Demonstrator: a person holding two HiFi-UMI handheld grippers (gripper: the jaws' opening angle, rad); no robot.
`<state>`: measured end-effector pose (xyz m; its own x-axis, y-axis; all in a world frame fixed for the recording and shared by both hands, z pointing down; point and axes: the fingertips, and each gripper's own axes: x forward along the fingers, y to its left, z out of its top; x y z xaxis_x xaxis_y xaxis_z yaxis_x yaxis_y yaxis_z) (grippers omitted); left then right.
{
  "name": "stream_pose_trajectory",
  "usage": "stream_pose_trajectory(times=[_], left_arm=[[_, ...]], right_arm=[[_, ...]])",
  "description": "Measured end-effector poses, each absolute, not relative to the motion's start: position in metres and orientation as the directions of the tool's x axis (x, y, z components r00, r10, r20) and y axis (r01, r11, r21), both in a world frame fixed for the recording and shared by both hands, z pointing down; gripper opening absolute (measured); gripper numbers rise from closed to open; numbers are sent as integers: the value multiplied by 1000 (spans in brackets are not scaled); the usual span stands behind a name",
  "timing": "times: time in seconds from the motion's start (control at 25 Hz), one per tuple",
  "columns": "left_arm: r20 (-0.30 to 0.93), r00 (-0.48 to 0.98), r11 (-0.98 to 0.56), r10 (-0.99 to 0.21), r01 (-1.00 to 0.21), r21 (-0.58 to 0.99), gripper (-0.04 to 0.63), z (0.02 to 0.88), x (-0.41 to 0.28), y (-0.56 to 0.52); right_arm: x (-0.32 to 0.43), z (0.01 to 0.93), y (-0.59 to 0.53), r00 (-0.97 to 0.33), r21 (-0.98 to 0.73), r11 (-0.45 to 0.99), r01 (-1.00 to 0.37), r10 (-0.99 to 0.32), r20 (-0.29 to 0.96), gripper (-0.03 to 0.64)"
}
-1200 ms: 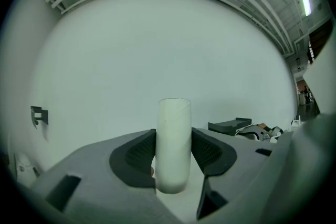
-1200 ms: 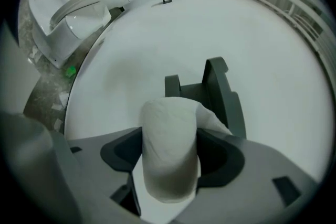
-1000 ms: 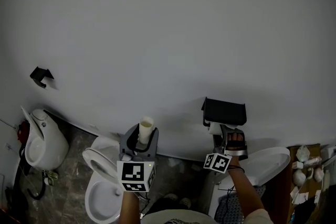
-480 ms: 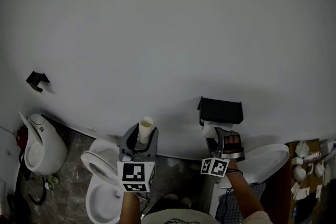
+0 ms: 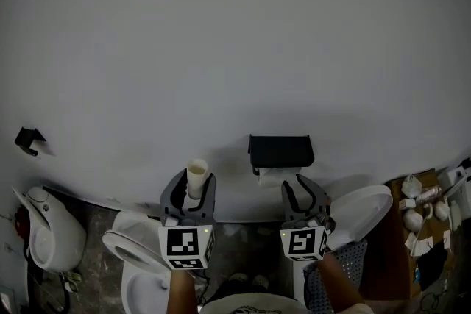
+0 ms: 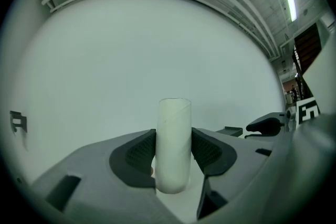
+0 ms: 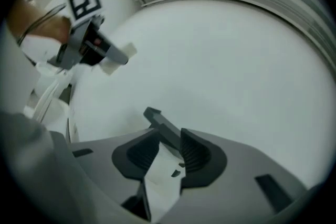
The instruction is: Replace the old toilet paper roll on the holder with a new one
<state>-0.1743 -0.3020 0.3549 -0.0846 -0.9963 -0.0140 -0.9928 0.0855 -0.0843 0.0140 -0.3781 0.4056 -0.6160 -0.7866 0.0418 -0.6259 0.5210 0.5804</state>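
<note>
Left gripper view: the bare cardboard tube (image 6: 174, 147) stands upright between the jaws of the left gripper (image 5: 191, 187), both dark, finely ribbed pads (image 6: 137, 152) pressed on its lower half. Its open top rises clear above them. The tube is pale and matte, a plain cylinder with a faint spiral seam across its face.

In the head view, the holder (image 5: 280, 151) is a flat black box with hard, square edges, fixed to the smooth white wall (image 5: 235, 48). A white toilet paper roll (image 5: 276, 175) sits directly under it. The right gripper (image 5: 302, 193) is just below the holder and a little to its right, well apart from the tube. Its jaws have just been closing and stand partway apart, gripping nothing. The right gripper view shows the holder's black edge and white paper through the gap between them — beyond the pads, not pinched.
</note>
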Motion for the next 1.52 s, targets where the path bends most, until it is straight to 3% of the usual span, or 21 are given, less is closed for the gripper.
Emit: stream_pose_trajectory(times=[0.2, 0.6, 1.52], left_arm=[[-47, -46, 49, -998, -997, -61, 202, 344, -159, -316], [-69, 4, -2, -998, -1000, -29, 202, 338, -134, -340], [-80, 10, -7, -997, -999, -33, 202, 336, -126, -344]], right_arm=[[53, 369, -383, -546, 316, 504, -804, -836, -56, -4], [99, 355, -404, -419, 18, 419, -908, -903, -95, -8], [109, 355, -406, -402, -10, 404, -915, -911, -87, -9]])
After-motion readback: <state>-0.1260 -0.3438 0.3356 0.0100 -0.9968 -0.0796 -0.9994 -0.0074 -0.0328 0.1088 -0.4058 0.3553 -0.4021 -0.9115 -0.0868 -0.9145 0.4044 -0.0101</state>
